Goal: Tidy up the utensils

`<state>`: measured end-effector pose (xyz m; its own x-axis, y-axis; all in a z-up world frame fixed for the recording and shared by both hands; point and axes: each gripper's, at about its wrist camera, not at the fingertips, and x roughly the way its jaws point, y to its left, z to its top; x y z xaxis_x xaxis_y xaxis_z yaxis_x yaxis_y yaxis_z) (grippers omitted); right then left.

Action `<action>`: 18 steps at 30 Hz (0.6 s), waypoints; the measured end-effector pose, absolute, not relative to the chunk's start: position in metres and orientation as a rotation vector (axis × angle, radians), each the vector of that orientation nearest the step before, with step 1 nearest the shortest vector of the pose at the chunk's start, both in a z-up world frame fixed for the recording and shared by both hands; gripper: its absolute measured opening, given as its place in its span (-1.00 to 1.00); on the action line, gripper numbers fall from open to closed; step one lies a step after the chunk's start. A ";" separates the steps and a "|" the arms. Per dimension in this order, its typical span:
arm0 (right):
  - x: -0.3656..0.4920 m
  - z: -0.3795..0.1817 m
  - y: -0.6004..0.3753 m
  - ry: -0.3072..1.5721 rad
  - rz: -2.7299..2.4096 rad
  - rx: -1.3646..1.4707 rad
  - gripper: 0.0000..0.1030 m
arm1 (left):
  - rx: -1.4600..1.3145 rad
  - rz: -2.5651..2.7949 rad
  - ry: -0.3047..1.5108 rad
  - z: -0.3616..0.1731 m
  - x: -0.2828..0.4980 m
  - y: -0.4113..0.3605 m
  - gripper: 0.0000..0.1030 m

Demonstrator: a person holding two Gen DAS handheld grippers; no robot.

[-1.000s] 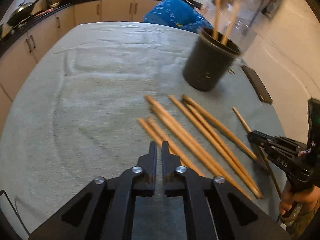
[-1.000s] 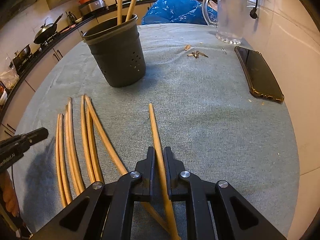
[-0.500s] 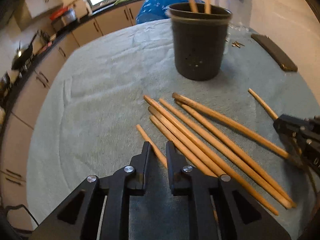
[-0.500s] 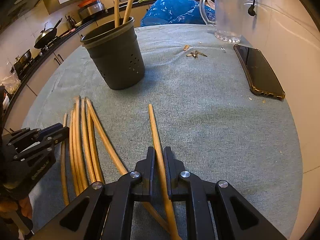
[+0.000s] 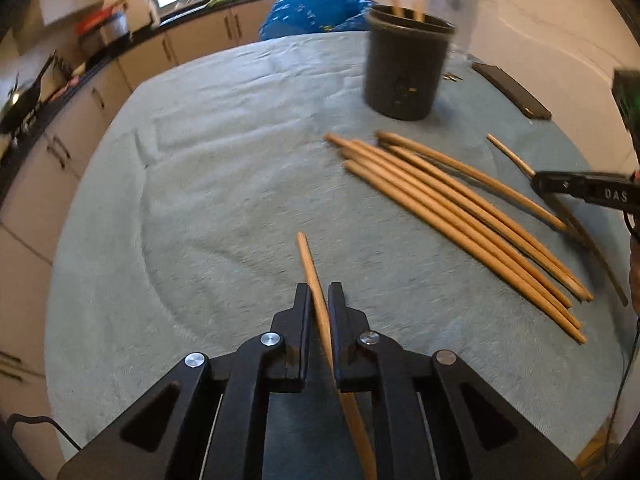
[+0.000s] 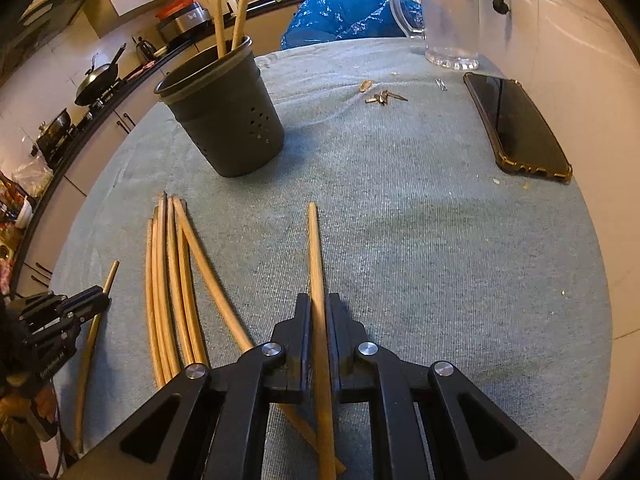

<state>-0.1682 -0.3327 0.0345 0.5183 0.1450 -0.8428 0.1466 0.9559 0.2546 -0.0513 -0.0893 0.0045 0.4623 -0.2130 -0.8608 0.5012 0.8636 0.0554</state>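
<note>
My left gripper (image 5: 319, 294) is shut on one wooden chopstick (image 5: 311, 268) and holds it away from the row of several chopsticks (image 5: 460, 216) lying on the grey-green cloth. My right gripper (image 6: 318, 306) is shut on another chopstick (image 6: 315, 248) that points toward the far side. The dark perforated utensil holder (image 6: 228, 116) stands upright beyond the row with two chopsticks in it; it also shows in the left wrist view (image 5: 404, 68). The right gripper shows at the right edge of the left wrist view (image 5: 538, 179), the left gripper at the lower left of the right wrist view (image 6: 102, 300).
A black phone (image 6: 516, 124) lies at the right of the cloth. A clear glass jug (image 6: 448, 16) stands at the back right, with small keys (image 6: 384, 97) in front of it. A blue plastic bag (image 6: 344, 12) lies beyond the table. Kitchen cabinets run along the left.
My left gripper has closed on the outermost chopstick and drawn it left, away from the row. My right gripper still holds its chopstick in much the same place.
</note>
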 end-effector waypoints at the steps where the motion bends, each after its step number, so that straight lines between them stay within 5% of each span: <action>1: -0.167 0.035 -0.333 1.037 0.002 0.314 -0.86 | 0.324 -0.442 1.001 0.003 -0.053 -0.088 -0.80; 18: -0.084 0.040 -0.325 1.289 -0.061 0.142 -0.78 | 0.335 -0.486 1.096 0.006 -0.018 -0.099 -0.72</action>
